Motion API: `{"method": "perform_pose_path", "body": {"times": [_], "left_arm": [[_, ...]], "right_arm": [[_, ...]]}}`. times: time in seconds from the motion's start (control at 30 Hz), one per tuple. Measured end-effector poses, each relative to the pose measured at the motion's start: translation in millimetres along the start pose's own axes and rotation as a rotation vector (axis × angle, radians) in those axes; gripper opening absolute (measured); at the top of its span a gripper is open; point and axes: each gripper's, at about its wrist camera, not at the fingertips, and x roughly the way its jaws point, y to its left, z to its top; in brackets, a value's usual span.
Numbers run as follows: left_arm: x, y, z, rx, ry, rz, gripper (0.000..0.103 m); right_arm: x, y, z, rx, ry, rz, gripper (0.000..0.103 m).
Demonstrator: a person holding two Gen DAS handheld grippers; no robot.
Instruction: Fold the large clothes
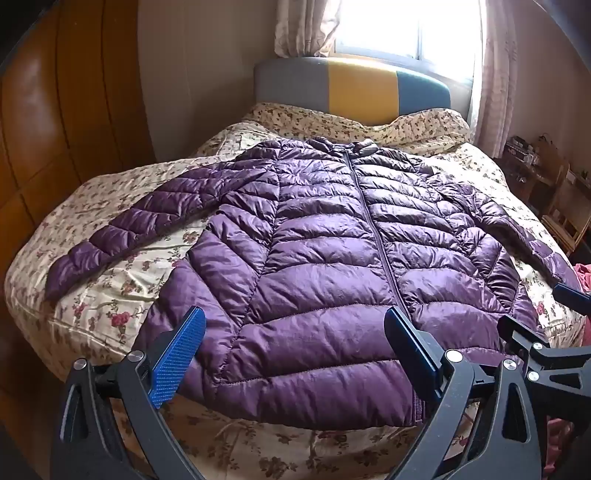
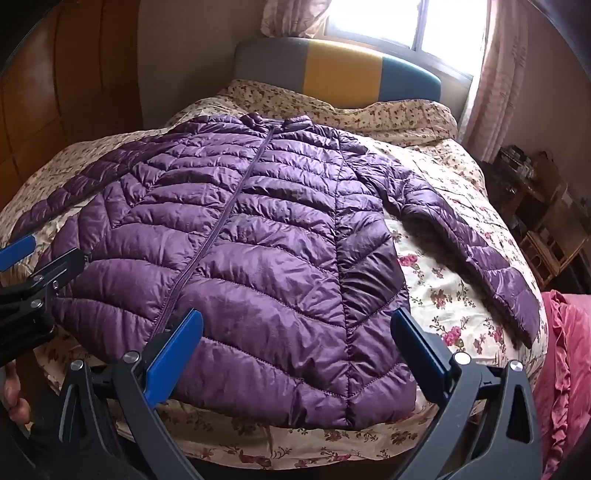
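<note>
A bed [image 1: 110, 295] with floral bedding fills the middle, its grey, yellow and blue headboard [image 1: 354, 88] under a bright curtained window [image 1: 402, 26] at top, wooden wardrobe [image 1: 66, 110] at left, cluttered shelves [image 1: 546, 184] at right.

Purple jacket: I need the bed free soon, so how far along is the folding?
Done: the purple jacket lies spread flat on the floral bedspread, zipped, with the left sleeve and right sleeve out. In hand: nothing; the left gripper and right gripper hover open above the hem. Left: every fold.
</note>
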Motion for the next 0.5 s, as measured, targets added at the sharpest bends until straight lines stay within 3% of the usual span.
{"method": "perform_pose_path", "body": {"times": [0.5], "left_arm": [[-5.4, -5.3, 1.8, 0.021, -0.02, 0.002, 0.097]], "right_arm": [[3.4, -8.3, -1.4, 0.029, 0.0, -0.034, 0.101]]}}
